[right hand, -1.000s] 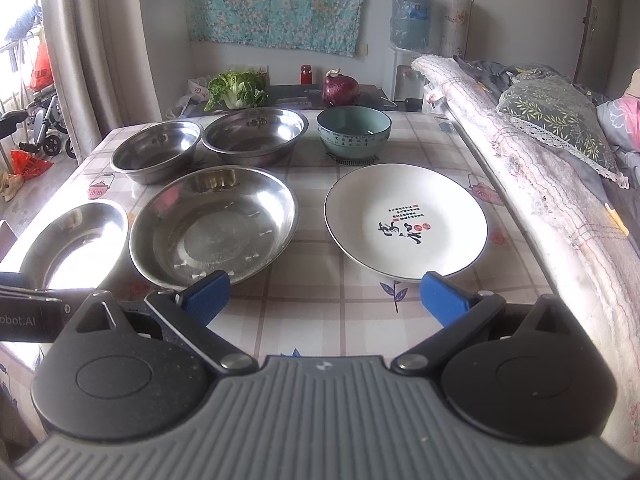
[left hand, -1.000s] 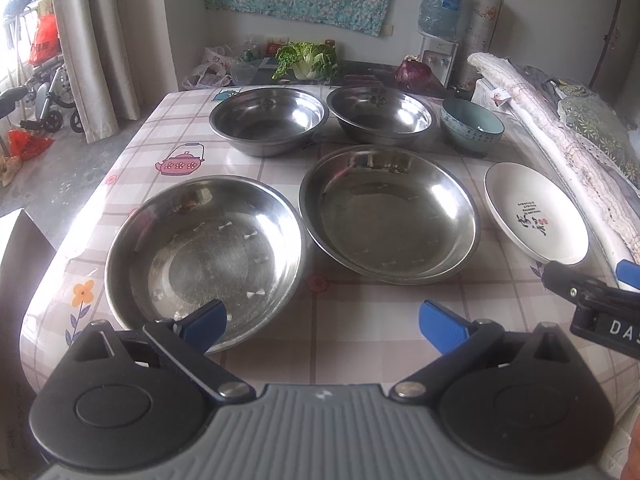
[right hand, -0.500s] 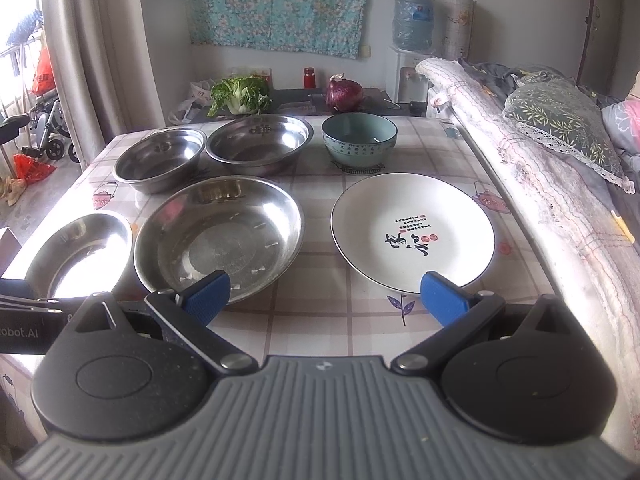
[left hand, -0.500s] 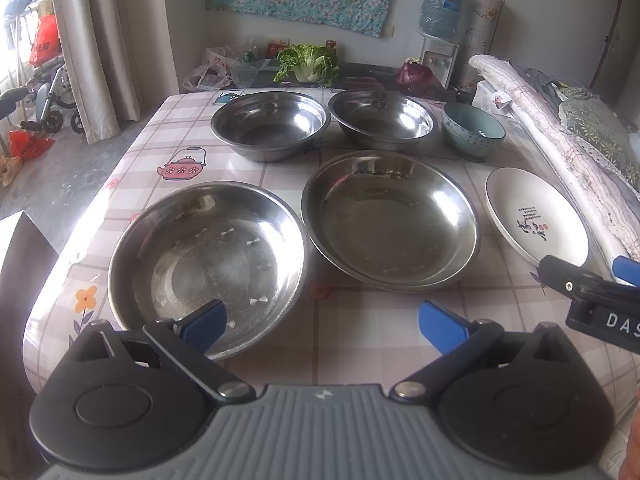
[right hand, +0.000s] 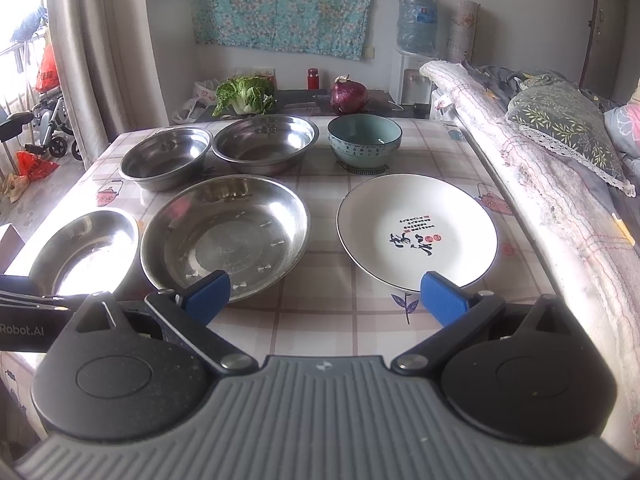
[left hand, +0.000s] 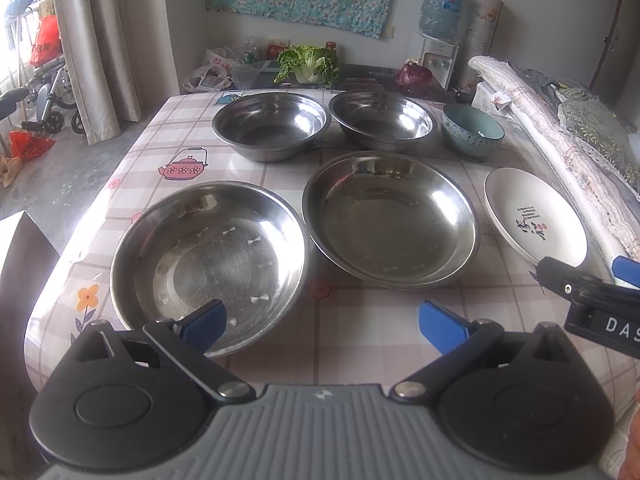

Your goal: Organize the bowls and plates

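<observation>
The table with the pink-and-white checked cloth (left hand: 280, 176) holds six dishes, all apart from the grippers.

Biggest are two wide, shallow, shiny steel plates. The left shallow steel plate (left hand: 210, 266) sits at the near left. The right shallow steel plate (left hand: 390, 218) sits just beside it, near the middle of the table; their rims look very close, but it is hard to tell whether they touch.

Next is one flat round white plate with dark writing and a red mark (right hand: 416, 230). It lies at the near right, close to the table's right edge.

Then come two deeper round steel bowls in the back row. The left deep steel bowl (left hand: 271, 125) and the right deep steel bowl (left hand: 383, 119) stand side by side.

Smallest is one blue-green china bowl with a pattern round its side (right hand: 364, 139). It stands upright at the back right, behind the white plate.

Each tool is black and grey with blue fingertips. The left gripper (left hand: 322, 322) is spread wide and holds nothing. Its left fingertip shows in front of the left shallow plate's near rim. The right gripper (right hand: 326, 294) is also spread wide and holds nothing. Its right fingertip shows in front of the white plate's near edge. Whether the tips touch the dishes cannot be told.
</observation>
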Demonstrator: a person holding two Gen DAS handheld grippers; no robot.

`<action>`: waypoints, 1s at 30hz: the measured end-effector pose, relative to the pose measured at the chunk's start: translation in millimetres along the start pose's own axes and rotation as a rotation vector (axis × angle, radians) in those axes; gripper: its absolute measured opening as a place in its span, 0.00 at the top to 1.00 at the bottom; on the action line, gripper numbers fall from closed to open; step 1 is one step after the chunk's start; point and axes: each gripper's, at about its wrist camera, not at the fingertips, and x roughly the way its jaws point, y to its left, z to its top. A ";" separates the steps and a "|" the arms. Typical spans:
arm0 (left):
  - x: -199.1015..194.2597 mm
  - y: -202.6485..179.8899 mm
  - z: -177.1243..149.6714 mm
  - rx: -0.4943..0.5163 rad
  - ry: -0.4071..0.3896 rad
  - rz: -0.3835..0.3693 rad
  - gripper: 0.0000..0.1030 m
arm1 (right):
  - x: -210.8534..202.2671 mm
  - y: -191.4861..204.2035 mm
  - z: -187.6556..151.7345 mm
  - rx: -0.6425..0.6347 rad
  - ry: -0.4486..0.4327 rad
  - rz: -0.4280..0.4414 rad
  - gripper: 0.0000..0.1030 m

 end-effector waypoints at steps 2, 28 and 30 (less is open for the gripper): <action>-0.1 -0.1 0.0 0.002 -0.002 0.002 0.00 | -0.9 -1.5 -0.3 0.002 -0.001 0.000 0.01; -6.3 -1.2 -2.8 -0.001 -0.009 0.007 0.00 | -3.3 -2.2 0.8 0.000 -0.002 0.006 0.01; -6.4 -1.1 -2.7 -0.001 -0.008 0.006 0.00 | -3.1 -1.7 1.0 -0.001 -0.001 0.006 0.01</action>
